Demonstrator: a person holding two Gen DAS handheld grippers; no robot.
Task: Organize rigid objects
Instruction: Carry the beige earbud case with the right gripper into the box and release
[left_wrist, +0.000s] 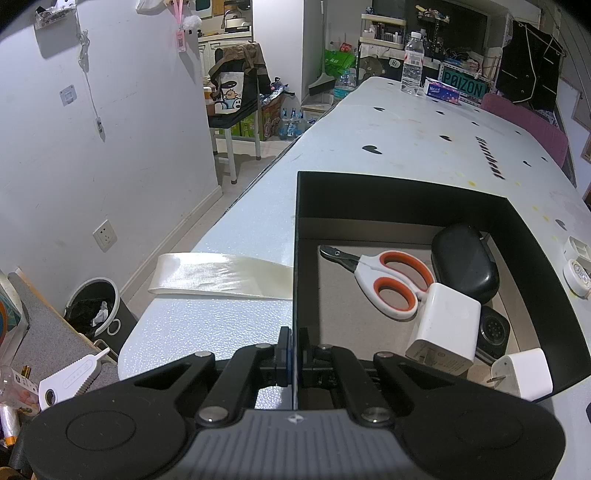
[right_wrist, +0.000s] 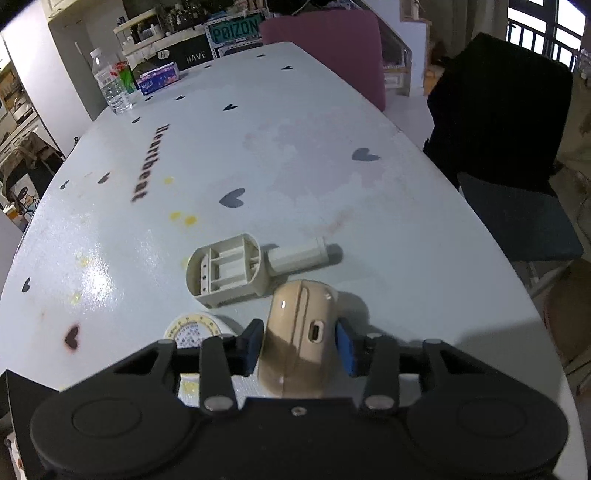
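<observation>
Rigid odds and ends are being gathered into a black box (left_wrist: 406, 192) on a long white table (right_wrist: 295, 147), and the job looks partly done: orange-handled scissors (left_wrist: 391, 282), a dark oval case (left_wrist: 463, 267), a white charger block (left_wrist: 445, 328), a small black device (left_wrist: 493, 334) and a second white plug (left_wrist: 522, 373) already lie inside. The left gripper (left_wrist: 294, 349) is clamped on the box's near-left wall, one finger outside and one inside, apparently steadying it. To the right of the box, the right gripper (right_wrist: 297, 345) straddles a beige earbud-style case (right_wrist: 297, 332) with a charging port facing the camera; its blue pads sit at the case's sides, the left one touching or nearly so and the right one a sliver apart, so whether the grip has fully closed cannot be told. Just beyond the case rest a cream plastic holder with open compartments (right_wrist: 225, 275) and a cream cylinder (right_wrist: 295, 254), with a round white disc (right_wrist: 194, 328) near left. The step in hand appears to be picking up the beige case; the next move likely calls for a firm squeeze, a lift clear of the neighbours, and a carry leftwards over the box wall into free floor space.
</observation>
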